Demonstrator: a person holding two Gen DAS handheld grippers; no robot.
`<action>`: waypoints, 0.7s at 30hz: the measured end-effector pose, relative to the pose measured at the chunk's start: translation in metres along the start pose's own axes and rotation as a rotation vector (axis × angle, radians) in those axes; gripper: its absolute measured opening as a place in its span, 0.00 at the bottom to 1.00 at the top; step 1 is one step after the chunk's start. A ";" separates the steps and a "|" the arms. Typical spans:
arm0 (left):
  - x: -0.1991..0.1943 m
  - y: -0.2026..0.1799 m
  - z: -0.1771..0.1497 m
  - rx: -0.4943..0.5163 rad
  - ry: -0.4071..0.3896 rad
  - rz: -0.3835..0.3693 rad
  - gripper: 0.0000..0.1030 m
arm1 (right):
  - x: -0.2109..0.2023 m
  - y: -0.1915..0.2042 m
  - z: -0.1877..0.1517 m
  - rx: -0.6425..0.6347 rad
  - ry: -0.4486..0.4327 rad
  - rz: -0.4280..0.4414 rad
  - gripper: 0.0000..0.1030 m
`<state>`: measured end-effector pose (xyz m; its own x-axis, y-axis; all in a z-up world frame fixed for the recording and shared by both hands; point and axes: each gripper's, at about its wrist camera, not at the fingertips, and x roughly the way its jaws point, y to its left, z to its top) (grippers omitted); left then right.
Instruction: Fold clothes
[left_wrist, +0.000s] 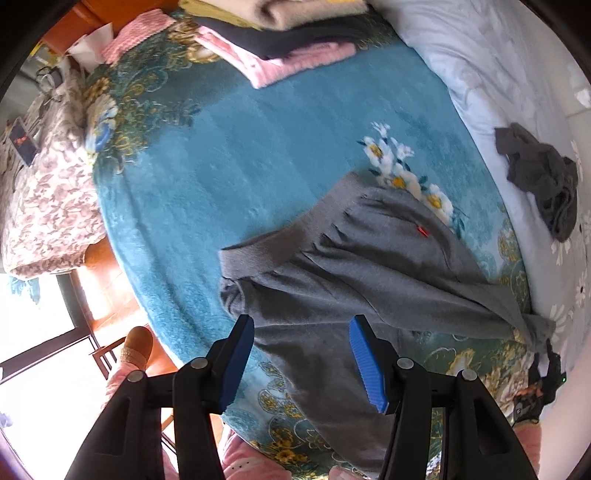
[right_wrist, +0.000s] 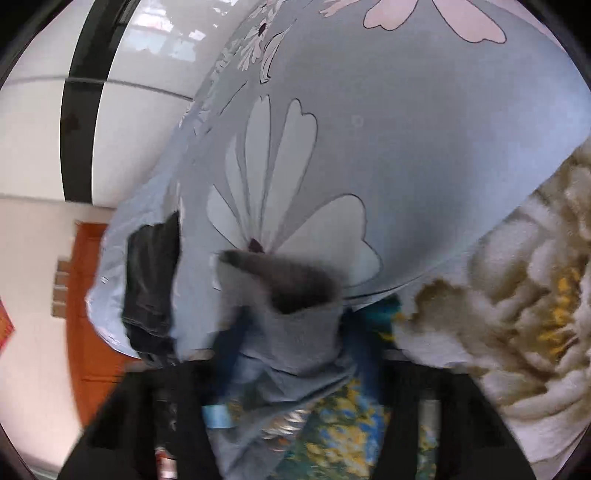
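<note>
I am at the start of folding the grey trousers (left_wrist: 354, 266), which lie spread on the teal blanket (left_wrist: 229, 155), waistband toward ten o'clock and legs running off toward four o'clock. My left gripper (left_wrist: 301, 354) hangs straight over them near the waist end, its blue pads (left_wrist: 364, 363) standing half apart with nothing between them; cloth shows below the gap, untouched as far as I can tell.

My right gripper (right_wrist: 291, 332) is down at a leg cuff (right_wrist: 295, 295), at the blanket's edge where it meets the pale flowered sheet (right_wrist: 388, 129). The picture is blurred, but the grey cuff bunches up between my narrowed fingers, so I judge I have it pinched.

The step in hand, I judge, is taking hold of both ends. Next my left must drop and close on the waistband, then both lift together so the legs carry over toward the waist without dragging the blanket.

A folded pile (left_wrist: 291, 40) sits at twelve o'clock, another grey garment (left_wrist: 543, 184) at three.
</note>
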<state>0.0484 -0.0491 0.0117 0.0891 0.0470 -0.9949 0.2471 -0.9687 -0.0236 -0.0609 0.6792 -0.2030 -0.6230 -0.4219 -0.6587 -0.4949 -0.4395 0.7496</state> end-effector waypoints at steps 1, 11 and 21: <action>0.001 -0.005 -0.001 0.013 0.003 -0.009 0.56 | -0.001 0.002 -0.001 0.011 0.016 -0.006 0.24; 0.000 -0.018 -0.014 0.048 0.011 -0.120 0.56 | -0.117 0.049 -0.057 0.075 -0.015 0.140 0.10; 0.019 0.011 -0.017 -0.054 0.070 -0.162 0.57 | -0.164 0.015 -0.073 0.443 0.059 -0.018 0.10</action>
<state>0.0696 -0.0546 -0.0061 0.1108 0.2201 -0.9692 0.3150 -0.9327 -0.1758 0.0788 0.6838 -0.0886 -0.5821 -0.4677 -0.6651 -0.7256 -0.0703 0.6845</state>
